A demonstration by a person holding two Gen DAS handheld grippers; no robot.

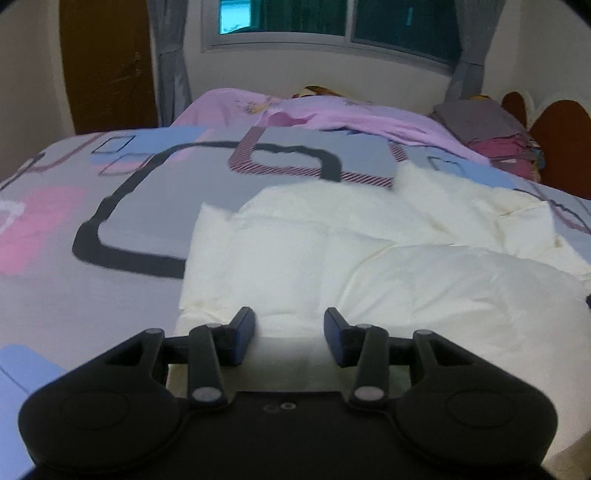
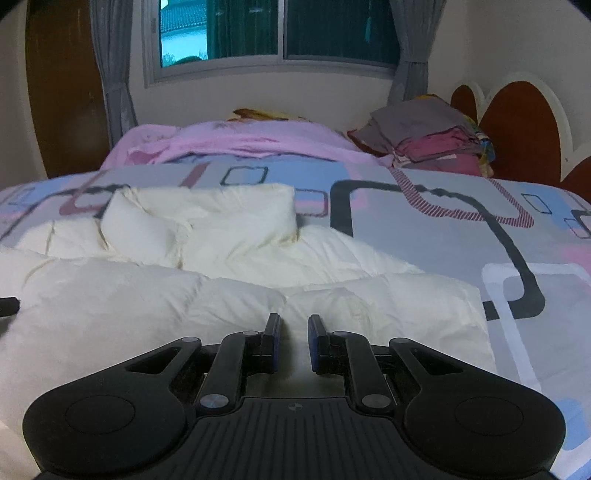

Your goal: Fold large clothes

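A large cream-white puffy quilted garment (image 1: pixel 369 258) lies spread on the bed, folded partly over itself; it also shows in the right wrist view (image 2: pixel 221 258). My left gripper (image 1: pixel 290 325) is open, its jaws apart over the garment's near left edge, holding nothing. My right gripper (image 2: pixel 294 332) is open with a narrower gap, over the garment's near right part. A black tip of the other gripper (image 2: pixel 9 306) shows at the left edge of the right wrist view.
The bed has a patterned grey, blue and pink sheet (image 1: pixel 110 206). A pink blanket (image 1: pixel 332 114) lies at the far side. A stack of folded clothes (image 2: pixel 432 144) sits near the headboard (image 2: pixel 524 125). A window (image 2: pixel 280 33) and a wooden door (image 1: pixel 107 62) are behind.
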